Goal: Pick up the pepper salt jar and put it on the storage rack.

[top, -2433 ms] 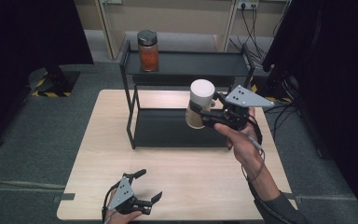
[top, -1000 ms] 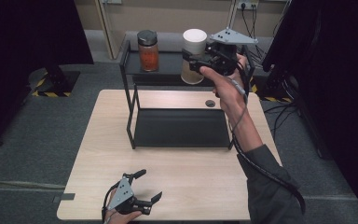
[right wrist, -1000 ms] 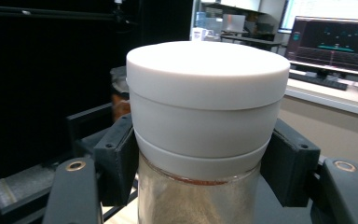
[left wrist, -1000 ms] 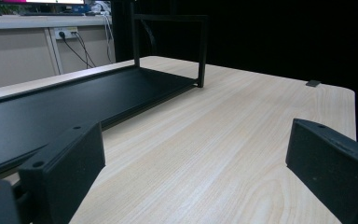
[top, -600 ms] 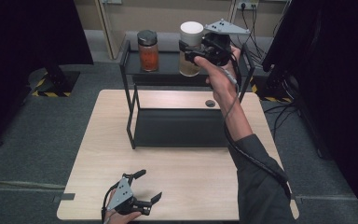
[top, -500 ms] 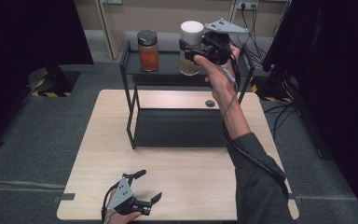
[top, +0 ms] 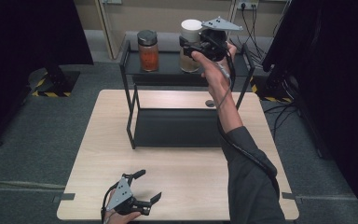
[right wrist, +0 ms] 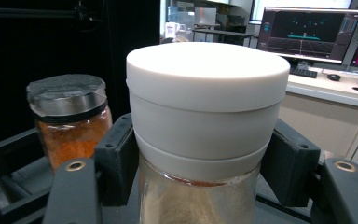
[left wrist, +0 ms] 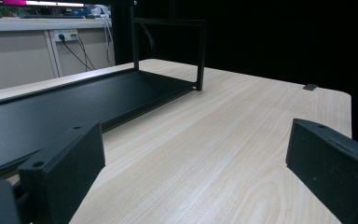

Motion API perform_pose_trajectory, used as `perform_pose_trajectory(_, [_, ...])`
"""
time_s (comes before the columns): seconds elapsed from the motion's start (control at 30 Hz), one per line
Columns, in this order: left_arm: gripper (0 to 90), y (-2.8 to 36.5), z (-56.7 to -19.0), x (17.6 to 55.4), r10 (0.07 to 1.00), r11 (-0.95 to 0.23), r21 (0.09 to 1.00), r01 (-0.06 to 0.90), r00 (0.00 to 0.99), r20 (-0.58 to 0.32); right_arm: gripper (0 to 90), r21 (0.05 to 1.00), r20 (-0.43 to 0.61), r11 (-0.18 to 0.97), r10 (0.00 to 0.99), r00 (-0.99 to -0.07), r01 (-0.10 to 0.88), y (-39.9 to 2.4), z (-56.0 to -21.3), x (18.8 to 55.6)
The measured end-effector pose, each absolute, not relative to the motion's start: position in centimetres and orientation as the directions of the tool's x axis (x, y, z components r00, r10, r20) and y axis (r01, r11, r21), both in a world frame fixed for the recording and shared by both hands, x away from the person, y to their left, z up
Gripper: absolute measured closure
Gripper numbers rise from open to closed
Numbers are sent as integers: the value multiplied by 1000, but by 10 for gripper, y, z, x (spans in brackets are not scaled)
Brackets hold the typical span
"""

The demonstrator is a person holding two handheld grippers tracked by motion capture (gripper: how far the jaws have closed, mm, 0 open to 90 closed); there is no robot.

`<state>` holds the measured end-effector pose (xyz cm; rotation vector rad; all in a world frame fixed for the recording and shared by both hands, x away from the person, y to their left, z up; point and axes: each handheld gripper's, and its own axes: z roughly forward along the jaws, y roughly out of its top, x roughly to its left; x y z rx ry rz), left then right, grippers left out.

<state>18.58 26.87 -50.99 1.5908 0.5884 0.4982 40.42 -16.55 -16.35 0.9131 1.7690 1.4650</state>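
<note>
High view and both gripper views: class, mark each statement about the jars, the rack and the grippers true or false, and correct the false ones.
1. The right gripper grips the white-lidded jar. True.
2. The orange jar stands on the rack's bottom shelf. False: it stands on the top shelf.
3. The left gripper holds a jar. False: its jaws are open with nothing between them, low over the table.
4. The white-lidded jar is at the level of the top shelf, beside the orange jar. True.
5. The orange jar has a white lid. False: its lid is dark grey.
</note>
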Motion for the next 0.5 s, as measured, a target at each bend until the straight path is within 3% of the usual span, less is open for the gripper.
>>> perform_pose_trajectory(0.5, [38,269,-510,186,635,-61,995,82,773,-25,355,986,-42,123,842,-538,115,-160,-171,414])
